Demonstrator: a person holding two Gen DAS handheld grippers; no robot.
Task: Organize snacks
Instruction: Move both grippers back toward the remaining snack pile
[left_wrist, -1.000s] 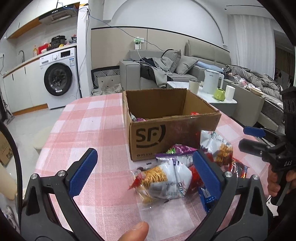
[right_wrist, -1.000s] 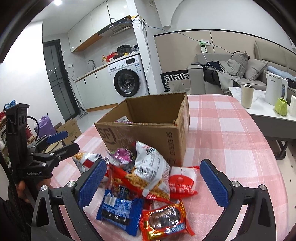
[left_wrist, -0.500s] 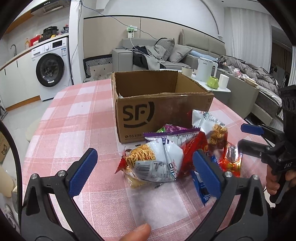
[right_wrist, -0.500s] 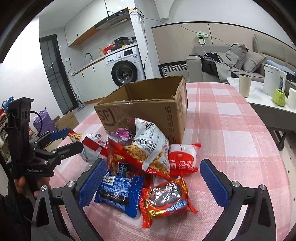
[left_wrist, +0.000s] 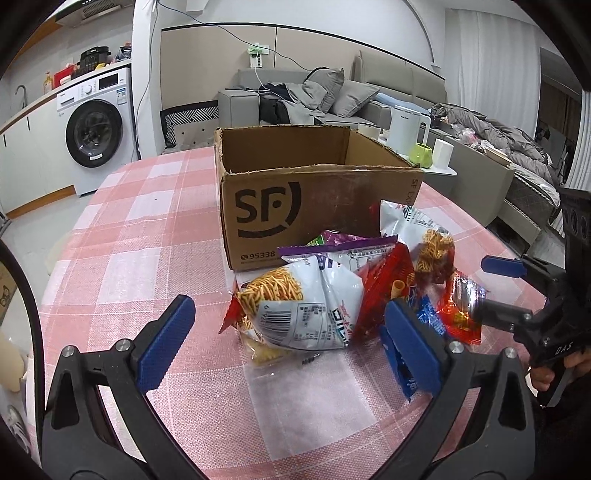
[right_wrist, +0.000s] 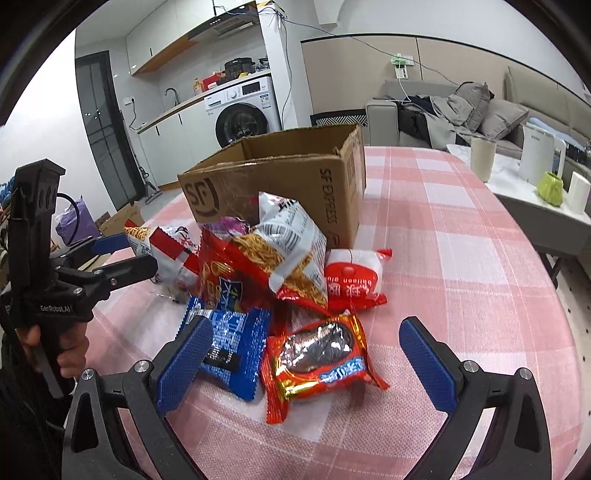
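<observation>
Snack packets (right_wrist: 288, 280) lie heaped before the cardboard box (left_wrist: 314, 199); both grippers' jaws gape wide, holding nothing.

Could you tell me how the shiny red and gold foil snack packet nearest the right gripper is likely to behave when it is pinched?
The shiny red and gold foil snack packet looks puffed, so it will probably give and crinkle. Its glossy film may be slippery; a crimped end seam could hold better. It seems light and lies flat, unlikely to roll.

glossy foil snack packets (right_wrist: 317, 360), matt cardboard box (left_wrist: 295, 206), woven checked tablecloth (left_wrist: 147, 221).
</observation>
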